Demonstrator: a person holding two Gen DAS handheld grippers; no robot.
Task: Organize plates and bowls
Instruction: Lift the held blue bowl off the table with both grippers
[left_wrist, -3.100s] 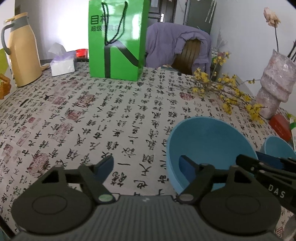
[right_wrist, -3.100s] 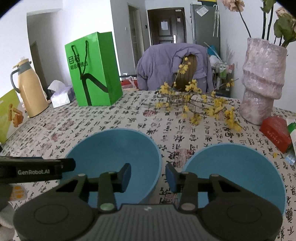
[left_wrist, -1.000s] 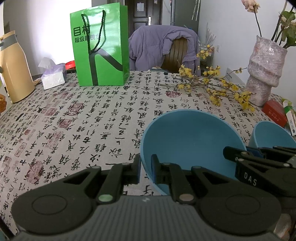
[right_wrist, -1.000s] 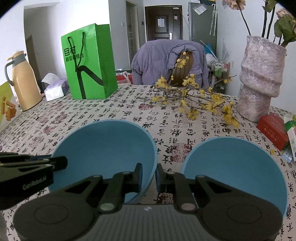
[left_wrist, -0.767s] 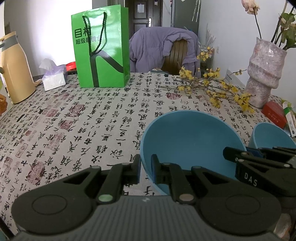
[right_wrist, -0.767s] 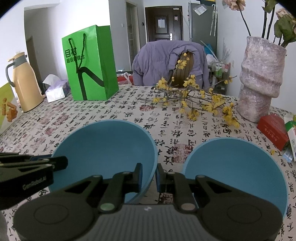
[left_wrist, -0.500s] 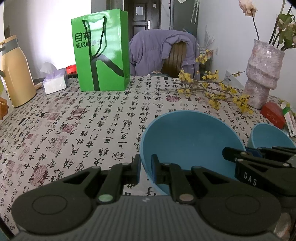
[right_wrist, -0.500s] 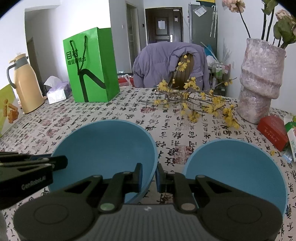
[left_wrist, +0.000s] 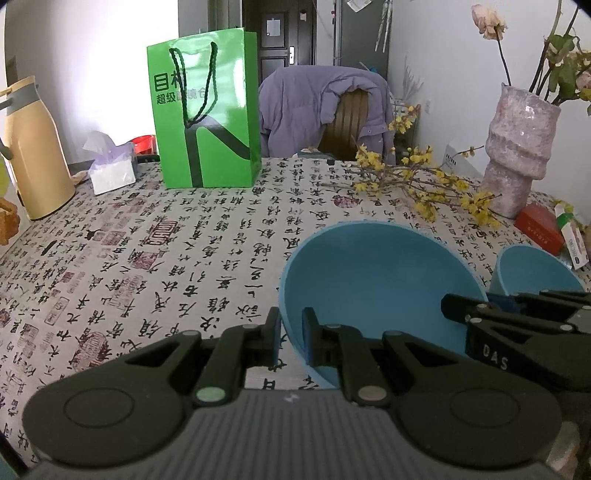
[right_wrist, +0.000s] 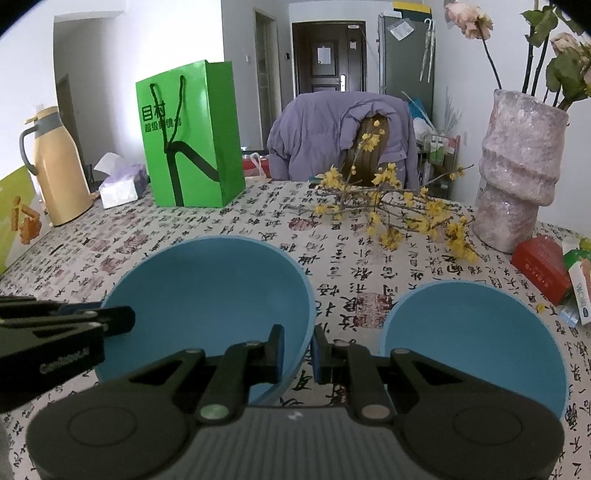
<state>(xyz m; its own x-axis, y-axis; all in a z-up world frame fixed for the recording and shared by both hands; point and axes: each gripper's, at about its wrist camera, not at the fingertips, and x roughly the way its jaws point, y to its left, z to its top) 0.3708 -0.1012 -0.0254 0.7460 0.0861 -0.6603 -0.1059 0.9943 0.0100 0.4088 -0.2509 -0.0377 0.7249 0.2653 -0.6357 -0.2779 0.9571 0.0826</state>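
Observation:
A large blue bowl (left_wrist: 376, 280) (right_wrist: 214, 291) sits low in both views on the calligraphy-print tablecloth (left_wrist: 166, 258). My left gripper (left_wrist: 291, 334) is shut on its left rim, one pad inside and one outside. On the opposite rim my right gripper (right_wrist: 298, 347) is shut the same way. Each gripper shows in the other's view: the right gripper (left_wrist: 480, 314) and the left gripper (right_wrist: 92, 317). A smaller blue bowl (right_wrist: 472, 332) (left_wrist: 535, 269) stands just to the right, apart from the large one. I cannot tell whether the large bowl is off the cloth.
At the back stand a green paper bag (left_wrist: 207, 122), a tissue box (left_wrist: 110, 170) and a tan thermos (left_wrist: 33, 155). Yellow flower branches (right_wrist: 391, 210), a stone vase (right_wrist: 517, 177) and a red box (right_wrist: 539, 269) crowd the right. A chair with a purple jacket (right_wrist: 332, 136) is behind.
Three seconds ago both grippers stood open beside the large bowl; both have since closed on its rim. Over the last second the grip holds and the views shift only slightly.

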